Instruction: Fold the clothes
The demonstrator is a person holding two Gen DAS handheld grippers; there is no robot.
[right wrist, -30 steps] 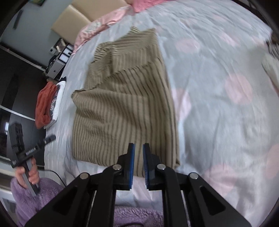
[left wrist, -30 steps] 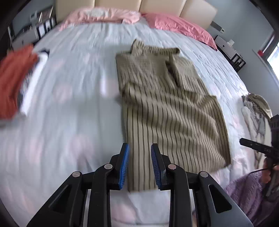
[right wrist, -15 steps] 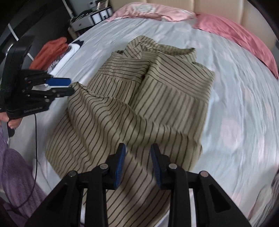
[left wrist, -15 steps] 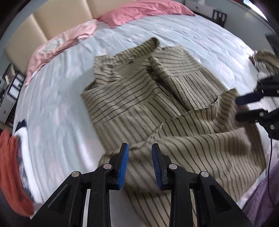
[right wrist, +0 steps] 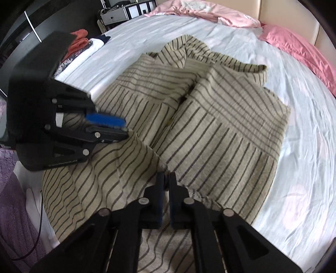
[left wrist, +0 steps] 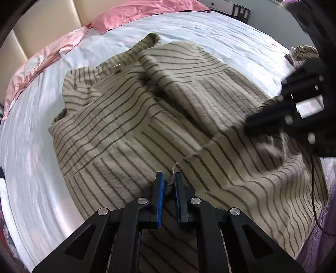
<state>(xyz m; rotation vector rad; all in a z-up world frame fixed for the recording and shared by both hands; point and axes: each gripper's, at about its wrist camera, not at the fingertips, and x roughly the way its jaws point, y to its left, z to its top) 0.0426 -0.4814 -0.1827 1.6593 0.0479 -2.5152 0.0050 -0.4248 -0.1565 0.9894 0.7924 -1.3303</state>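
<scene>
The striped shirt (left wrist: 159,117) lies mid-frame on the bed (left wrist: 31,168). The left gripper (left wrist: 168,184) is closing its jaws on a hem edge; the right gripper (right wrist: 166,184) is clamped on another hem corner. Half a second ago both gaped above the cloth.

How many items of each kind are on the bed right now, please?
Striped shirt: 1
Pink pillows: 2
Stack of folded clothes: 1
Pile of unfolded clothes: 1
Total: 5
</scene>
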